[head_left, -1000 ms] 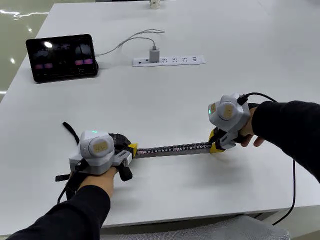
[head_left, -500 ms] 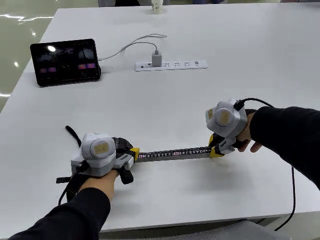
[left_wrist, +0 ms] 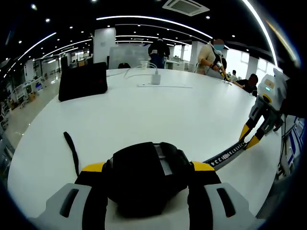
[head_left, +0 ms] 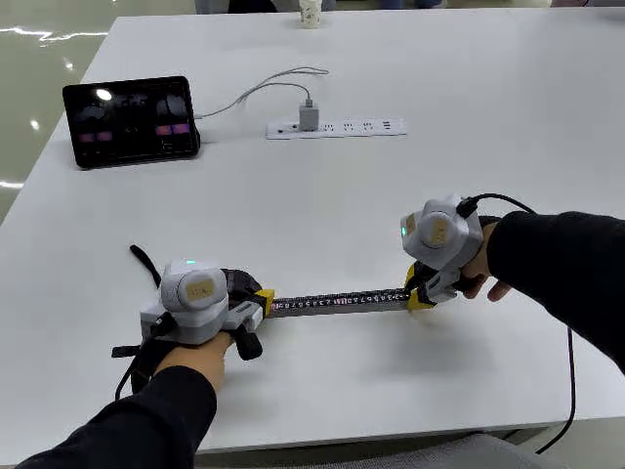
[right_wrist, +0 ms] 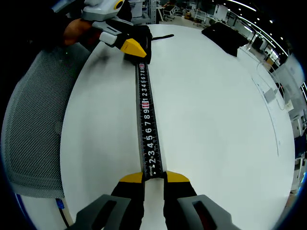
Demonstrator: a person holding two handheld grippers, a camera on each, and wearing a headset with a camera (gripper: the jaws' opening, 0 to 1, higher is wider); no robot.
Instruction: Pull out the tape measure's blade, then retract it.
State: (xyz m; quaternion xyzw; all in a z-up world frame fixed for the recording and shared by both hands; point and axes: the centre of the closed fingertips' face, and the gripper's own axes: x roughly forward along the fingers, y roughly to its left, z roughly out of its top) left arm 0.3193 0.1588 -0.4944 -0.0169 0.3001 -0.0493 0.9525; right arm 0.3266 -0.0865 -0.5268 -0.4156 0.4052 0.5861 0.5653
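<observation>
The tape case (left_wrist: pixel 148 172) sits on the table (head_left: pixel 322 215), and I have it clamped between the left gripper's (head_left: pixel 250 315) jaws. Its blade (right_wrist: pixel 147 124) lies flat across to my right gripper (right_wrist: pixel 154 178), whose jaws pinch the tip. A tablet (head_left: pixel 132 120) and a power strip (head_left: pixel 337 127) lie well beyond.

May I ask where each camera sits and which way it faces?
Head view: on the person's head, facing down at the table; sleeves, left tool, right tool show.
Left gripper view: on the left tool, facing over its jaws and tape case toward the right tool.
Right gripper view: on the right tool, its jaws facing along the blade toward the left tool.
All share the blade.
</observation>
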